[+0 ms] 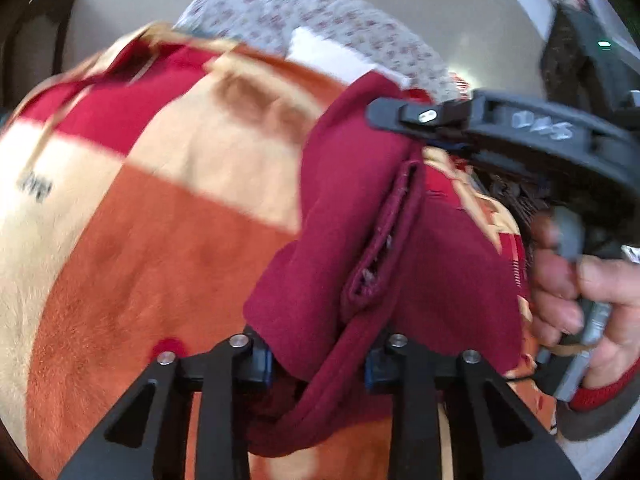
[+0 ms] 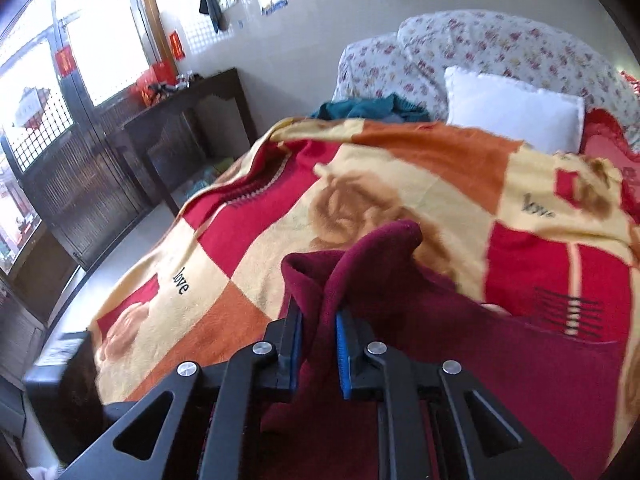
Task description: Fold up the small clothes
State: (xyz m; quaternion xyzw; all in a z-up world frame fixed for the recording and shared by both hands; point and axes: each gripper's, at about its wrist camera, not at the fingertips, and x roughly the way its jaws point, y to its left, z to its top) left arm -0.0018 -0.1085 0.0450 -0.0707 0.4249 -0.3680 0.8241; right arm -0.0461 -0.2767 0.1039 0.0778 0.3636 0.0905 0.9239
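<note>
A small maroon garment (image 1: 348, 216) hangs bunched above the checked red, orange and cream blanket (image 1: 140, 200). My left gripper (image 1: 318, 364) is shut on its lower edge, cloth filling the gap between the blue pads. In the right wrist view my right gripper (image 2: 320, 332) is shut on another part of the same maroon garment (image 2: 360, 272), which rises in a fold above the fingers. The right gripper's body (image 1: 500, 120) and the hand holding it show at the right of the left wrist view, touching the garment's top.
The blanket (image 2: 380, 184) covers a bed. A white pillow (image 2: 516, 112), flowered bedding (image 2: 480, 48) and a teal cloth (image 2: 372, 108) lie at the head. A dark wooden cabinet (image 2: 180, 136) and a barred door stand to the left.
</note>
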